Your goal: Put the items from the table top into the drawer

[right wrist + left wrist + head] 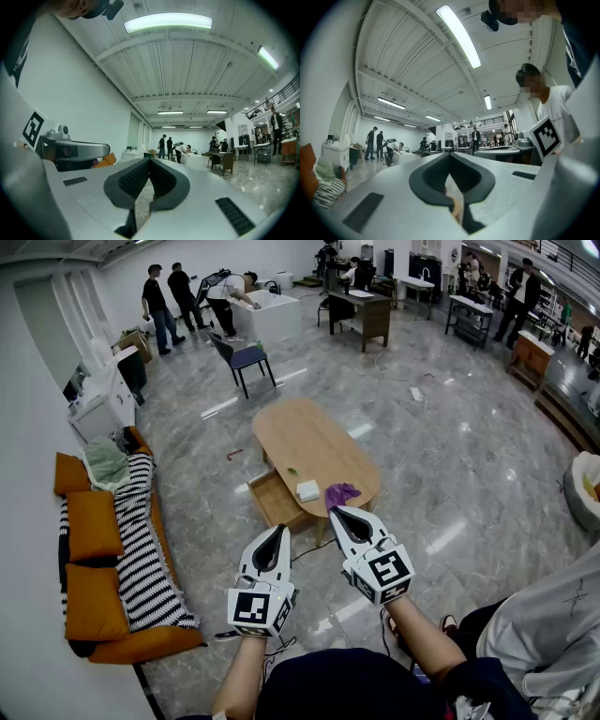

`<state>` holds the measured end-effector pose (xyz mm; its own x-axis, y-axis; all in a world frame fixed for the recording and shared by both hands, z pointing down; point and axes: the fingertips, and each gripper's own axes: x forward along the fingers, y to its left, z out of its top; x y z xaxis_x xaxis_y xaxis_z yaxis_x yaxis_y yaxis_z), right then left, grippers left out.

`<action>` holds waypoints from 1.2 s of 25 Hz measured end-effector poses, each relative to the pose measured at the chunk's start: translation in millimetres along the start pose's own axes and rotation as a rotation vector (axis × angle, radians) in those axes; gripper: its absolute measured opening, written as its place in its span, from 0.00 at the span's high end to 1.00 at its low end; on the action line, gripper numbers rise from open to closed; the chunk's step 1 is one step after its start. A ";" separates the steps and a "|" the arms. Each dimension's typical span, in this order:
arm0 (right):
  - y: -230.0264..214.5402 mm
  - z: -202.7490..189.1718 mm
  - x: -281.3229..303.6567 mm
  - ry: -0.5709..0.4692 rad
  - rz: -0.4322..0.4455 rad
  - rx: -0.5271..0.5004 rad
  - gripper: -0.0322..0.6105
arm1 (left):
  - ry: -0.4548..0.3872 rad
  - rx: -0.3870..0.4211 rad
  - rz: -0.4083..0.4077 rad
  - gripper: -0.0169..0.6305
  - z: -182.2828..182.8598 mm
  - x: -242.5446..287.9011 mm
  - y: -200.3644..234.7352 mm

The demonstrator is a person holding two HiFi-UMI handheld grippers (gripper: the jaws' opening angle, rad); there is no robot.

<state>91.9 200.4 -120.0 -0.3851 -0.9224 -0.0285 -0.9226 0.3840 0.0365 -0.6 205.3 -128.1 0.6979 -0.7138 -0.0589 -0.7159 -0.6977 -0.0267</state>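
Purple cloth (341,493) on wooden surface (300,437), just beyond right gripper (335,511) jaws. White block (307,490) beside cloth, toward left jaws. Small green bit (292,472) farther out. Drawer (275,501) open, just ahead of left gripper (280,529). Both jaws pressed together, nothing between, held level. Sofa (112,559) well left of left jaws.

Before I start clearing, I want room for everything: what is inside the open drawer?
The drawer shows only its bare wooden bottom, nothing in it; any part under the table top is covered.
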 end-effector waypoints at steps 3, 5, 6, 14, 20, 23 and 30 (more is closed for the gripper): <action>-1.0 -5.4 -0.1 0.003 0.004 -0.001 0.92 | 0.000 0.000 -0.001 0.97 -3.9 2.6 -1.7; -2.5 -7.7 0.8 0.000 0.001 0.009 0.92 | -0.001 0.000 -0.001 0.97 -3.9 3.8 -1.0; -3.8 -7.6 1.6 -0.001 -0.003 0.017 0.92 | -0.002 0.000 -0.001 0.97 -3.2 4.6 -0.2; -11.0 -12.1 12.8 0.004 0.000 0.017 0.92 | 0.001 0.006 0.003 0.97 -7.1 11.6 7.1; -8.7 -12.5 33.1 0.017 0.008 0.006 0.92 | -0.001 0.008 0.006 0.97 -3.8 17.7 25.5; -10.1 -15.6 45.8 0.021 0.007 -0.002 0.92 | 0.000 0.003 0.001 0.97 -6.4 24.3 37.0; -13.4 -19.7 83.8 0.035 -0.019 -0.006 0.92 | 0.001 -0.008 -0.021 0.97 -10.4 43.8 72.8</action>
<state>72.4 117.1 -103.1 -0.3660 -0.9306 0.0055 -0.9297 0.3659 0.0419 -21.9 122.6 -122.3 0.7130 -0.6988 -0.0578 -0.7006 -0.7132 -0.0197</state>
